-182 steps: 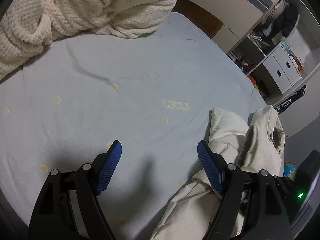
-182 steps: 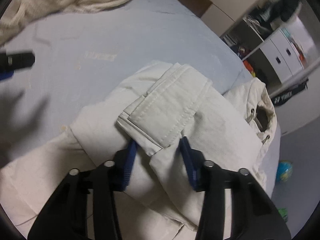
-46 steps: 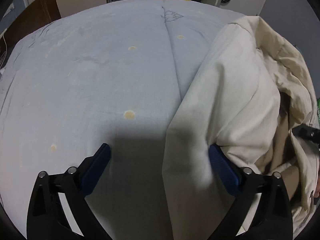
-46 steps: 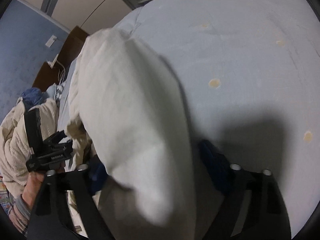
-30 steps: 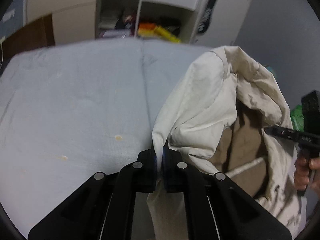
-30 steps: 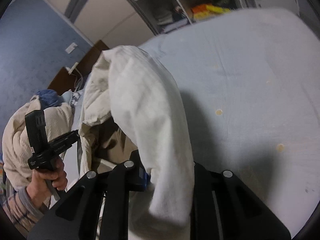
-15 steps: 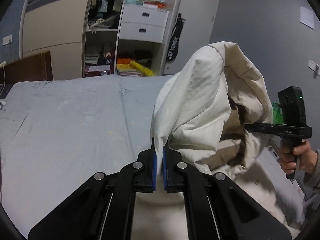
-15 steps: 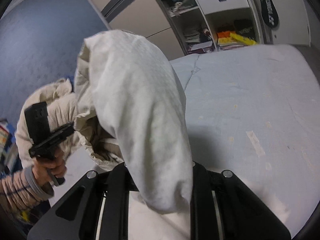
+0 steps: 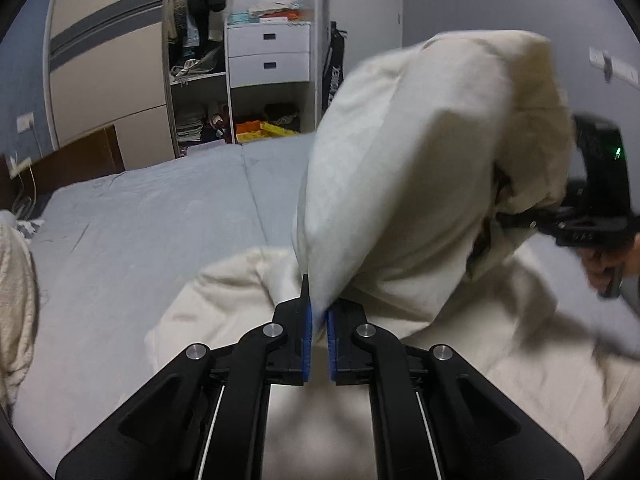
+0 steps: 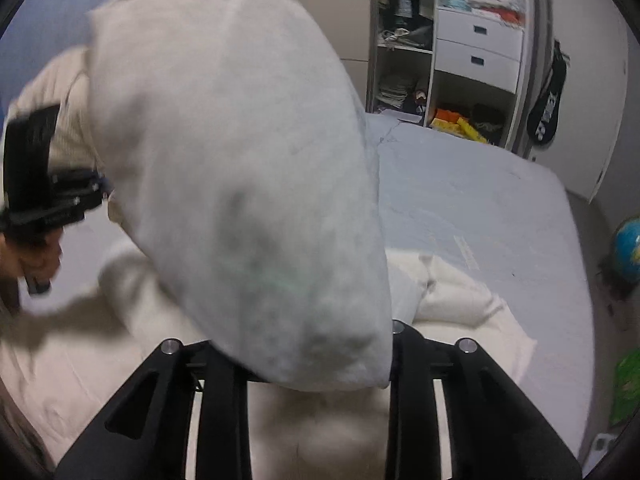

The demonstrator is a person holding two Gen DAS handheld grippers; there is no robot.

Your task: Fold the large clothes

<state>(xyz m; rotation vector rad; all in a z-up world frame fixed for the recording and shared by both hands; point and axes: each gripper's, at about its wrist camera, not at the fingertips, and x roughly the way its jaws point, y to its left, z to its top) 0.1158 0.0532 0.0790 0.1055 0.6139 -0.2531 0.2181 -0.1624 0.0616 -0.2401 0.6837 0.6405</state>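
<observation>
**Lifting the jacket clear of the bed before the fold**

The left tool (image 9: 318, 334) has its blue pads closed tight on an edge of the cream jacket (image 9: 400, 184), which rises directly ahead of the fingers and billows up and to the right. The lower part of the garment lies bunched on the bed (image 9: 140, 232) just below and in front of the tool. The right tool (image 10: 316, 360) is almost wholly covered by the same jacket — fabric drapes over its fingertips, so how far its jaws stand apart cannot be told from either view, though the cloth hangs from it as if pinched.

Judged step: raise and spread the garment so it can be laid flat for folding.

Recommended handling:
- Keep both tools level with each other, so the held edge runs straight rather than sagging between them.
- Draw the tools apart sideways until the fabric between them is taut — slack here will become creases once it is laid down.
- Lower the far hem first onto the open sheet ahead of the tools, away from the knitted blanket (image 9: 16, 292) at the left tool's left side.
- A thick jacket is heavy; a shallow pinch may slip.
</observation>
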